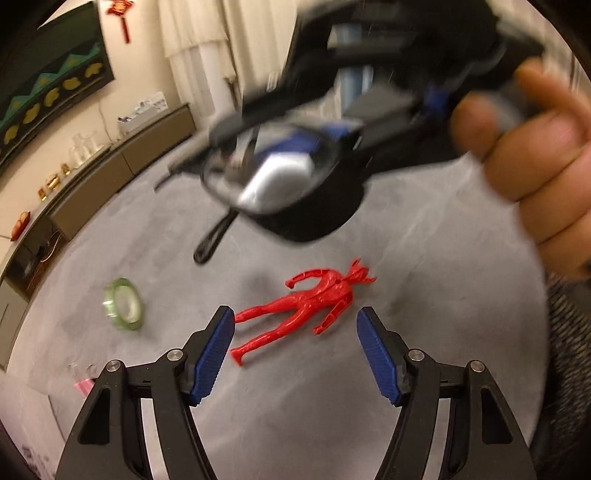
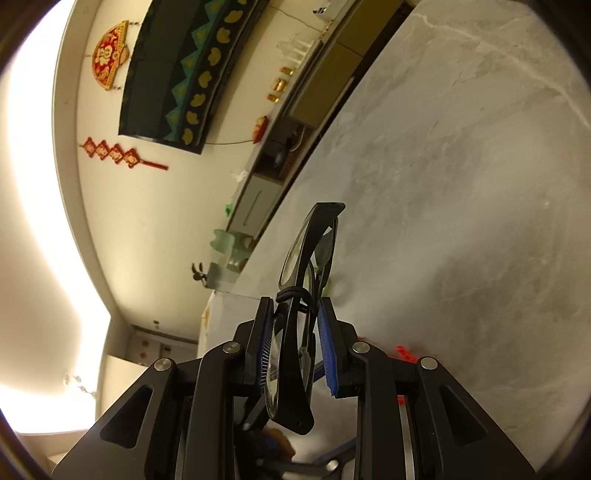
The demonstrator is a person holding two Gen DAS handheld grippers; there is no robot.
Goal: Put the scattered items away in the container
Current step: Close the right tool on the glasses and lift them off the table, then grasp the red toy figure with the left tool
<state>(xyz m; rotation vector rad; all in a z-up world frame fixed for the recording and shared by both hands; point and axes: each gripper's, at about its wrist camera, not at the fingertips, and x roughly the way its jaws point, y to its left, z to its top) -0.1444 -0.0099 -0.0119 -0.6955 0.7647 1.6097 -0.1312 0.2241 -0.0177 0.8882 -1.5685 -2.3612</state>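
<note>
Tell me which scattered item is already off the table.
The black-framed glasses, clamped in the right gripper; the red figure and green tape roll lie on the table.

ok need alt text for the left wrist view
The open left gripper hovers over a red toy figure lying on a grey table. Above, a hand holds the blurred right gripper carrying black glasses; green tape roll at left.

Home living rm: red knot ornament on wall, low sideboard w/ glassware, curtains.
</note>
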